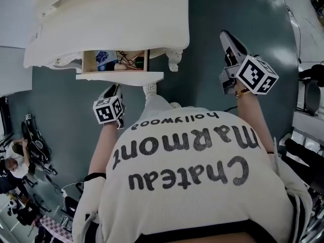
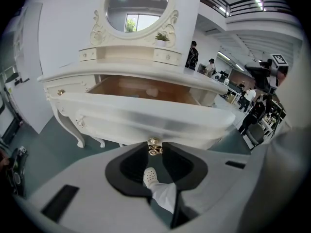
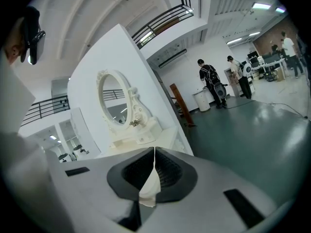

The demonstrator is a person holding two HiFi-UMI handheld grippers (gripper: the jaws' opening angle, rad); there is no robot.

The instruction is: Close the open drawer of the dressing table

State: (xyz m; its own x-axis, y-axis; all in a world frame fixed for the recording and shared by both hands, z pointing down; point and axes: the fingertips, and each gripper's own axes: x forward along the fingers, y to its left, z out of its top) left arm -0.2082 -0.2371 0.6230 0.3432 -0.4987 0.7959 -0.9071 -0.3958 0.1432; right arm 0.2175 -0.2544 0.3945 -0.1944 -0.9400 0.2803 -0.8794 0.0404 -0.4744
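The white dressing table [image 1: 109, 22] stands at the top of the head view. Its drawer [image 1: 119, 76] is pulled out, with small items inside. In the left gripper view the curved drawer front [image 2: 146, 120] fills the middle, and its brass knob [image 2: 154, 147] sits right between the jaw tips. My left gripper [image 1: 115, 88] [image 2: 155, 150] is shut on that knob from the front. My right gripper [image 1: 226, 35] [image 3: 154, 150] is held up in the air to the right of the table, jaws shut with nothing between them. It faces the oval mirror [image 3: 114, 98].
The person's white shoe [image 1: 150, 89] stands under the drawer front. Dark equipment and a seated person [image 1: 15, 158] are at the left, and a chair [image 1: 310, 92] is at the right. Several people [image 3: 210, 79] stand far off across the green floor.
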